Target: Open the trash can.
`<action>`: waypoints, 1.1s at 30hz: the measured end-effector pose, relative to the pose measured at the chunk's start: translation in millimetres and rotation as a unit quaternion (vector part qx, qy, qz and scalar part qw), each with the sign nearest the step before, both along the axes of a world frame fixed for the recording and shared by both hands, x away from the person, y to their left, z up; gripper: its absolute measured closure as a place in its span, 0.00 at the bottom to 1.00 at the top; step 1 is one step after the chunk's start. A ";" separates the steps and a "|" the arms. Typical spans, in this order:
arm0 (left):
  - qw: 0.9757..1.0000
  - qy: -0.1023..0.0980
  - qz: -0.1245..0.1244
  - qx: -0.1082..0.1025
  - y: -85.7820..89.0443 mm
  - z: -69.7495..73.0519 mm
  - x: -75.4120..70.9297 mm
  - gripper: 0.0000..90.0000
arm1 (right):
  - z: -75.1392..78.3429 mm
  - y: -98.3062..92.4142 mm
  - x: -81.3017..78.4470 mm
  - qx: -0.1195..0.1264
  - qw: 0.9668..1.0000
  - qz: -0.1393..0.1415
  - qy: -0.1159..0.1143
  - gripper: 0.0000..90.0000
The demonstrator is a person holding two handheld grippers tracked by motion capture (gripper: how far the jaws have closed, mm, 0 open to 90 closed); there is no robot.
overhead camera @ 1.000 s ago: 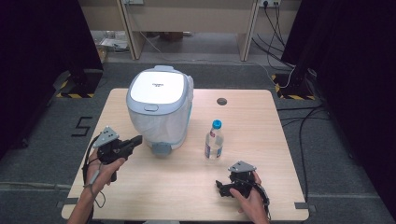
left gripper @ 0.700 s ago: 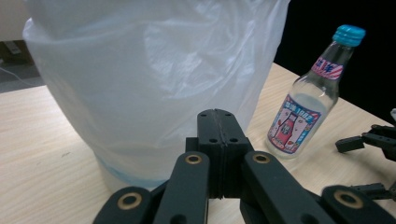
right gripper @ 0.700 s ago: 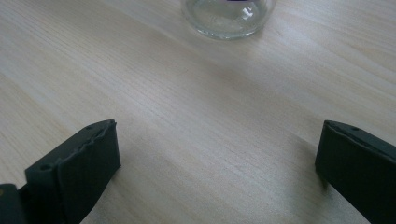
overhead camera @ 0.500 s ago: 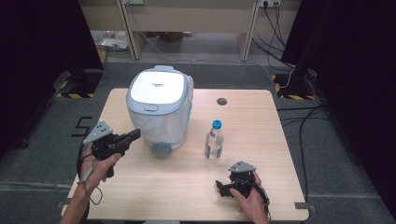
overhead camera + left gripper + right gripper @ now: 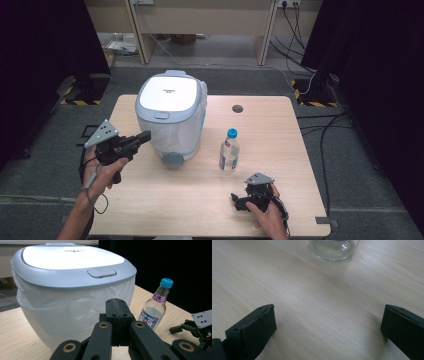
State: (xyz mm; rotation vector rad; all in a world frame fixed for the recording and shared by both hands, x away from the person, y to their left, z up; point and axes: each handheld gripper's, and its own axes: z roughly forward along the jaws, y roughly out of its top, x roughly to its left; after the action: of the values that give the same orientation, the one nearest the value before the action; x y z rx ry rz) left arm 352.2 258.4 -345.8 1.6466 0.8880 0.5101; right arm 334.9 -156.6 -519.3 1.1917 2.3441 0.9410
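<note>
The left tool [image 5: 144, 137], jaws pressed together on nothing, hangs just beside the lidded bin [image 5: 171, 116] on the desk [image 5: 280, 130]. The right tool [image 5: 239, 202] rests wide open near the bottle [image 5: 229, 151].

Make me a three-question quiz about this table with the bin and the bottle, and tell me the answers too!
1. Where does the bottle stand?
A. on top of the bin
B. on the table, to the right of the bin
C. on the floor

2. What colour is the bottle's cap?
A. red
B. blue
C. yellow

3. How is the lid of the bin?
A. shut
B. wide open
C. taken off

Answers: 1 B, the high view shows it upright on the table beside the bin. 2 B, the cap is blue in the left gripper view. 3 A, the white lid lies flat on the rim, with the plastic bag tucked under it.
</note>
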 end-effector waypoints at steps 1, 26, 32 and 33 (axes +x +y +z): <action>1.000 0.000 0.000 0.000 0.0 0.0 0.0 1.00 | 0.0 0.0 0.0 0.000 1.000 0.000 0.000 0.00; 1.000 -0.017 -0.003 -0.002 -10.1 29.9 23.5 1.00 | 0.0 0.0 0.1 0.000 1.000 0.000 0.000 0.00; 1.000 -0.015 -0.001 -0.005 -12.3 32.1 29.7 1.00 | -0.1 -0.1 0.1 0.000 1.000 0.001 -0.001 0.00; 1.000 -0.015 -0.001 -0.005 -12.8 32.2 31.0 1.00 | -0.1 -0.1 0.1 0.000 1.000 0.001 -0.001 0.00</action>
State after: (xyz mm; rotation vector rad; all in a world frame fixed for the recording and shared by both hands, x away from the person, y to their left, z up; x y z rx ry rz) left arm 383.2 245.6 -313.5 1.6262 0.8666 0.5270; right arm 335.0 -156.7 -519.4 1.1880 2.3437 0.9414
